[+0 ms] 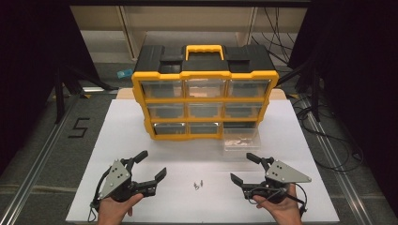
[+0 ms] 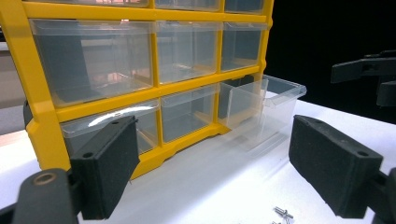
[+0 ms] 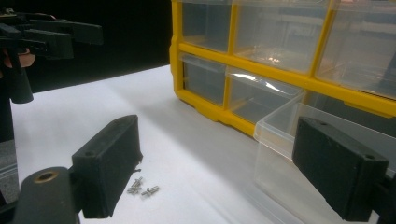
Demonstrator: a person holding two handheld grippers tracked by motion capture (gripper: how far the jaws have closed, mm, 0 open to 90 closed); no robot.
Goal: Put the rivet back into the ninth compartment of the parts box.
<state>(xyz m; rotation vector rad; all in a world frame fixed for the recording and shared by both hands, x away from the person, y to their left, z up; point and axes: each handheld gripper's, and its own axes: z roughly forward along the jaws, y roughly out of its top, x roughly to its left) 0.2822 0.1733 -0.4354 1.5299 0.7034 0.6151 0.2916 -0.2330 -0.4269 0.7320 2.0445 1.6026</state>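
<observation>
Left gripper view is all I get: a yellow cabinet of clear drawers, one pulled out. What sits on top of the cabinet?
Observer: A black lid with a yellow carry handle, seen from the high view.
Operator: And those tiny metal bits at my bottom edge?
Observer: A small cluster of screws on the white table, lying between the left claw and the right claw.
Operator: Is that other claw holding anything?
Observer: No. The right claw is open and empty, held in a hand near the table's front edge.
</observation>
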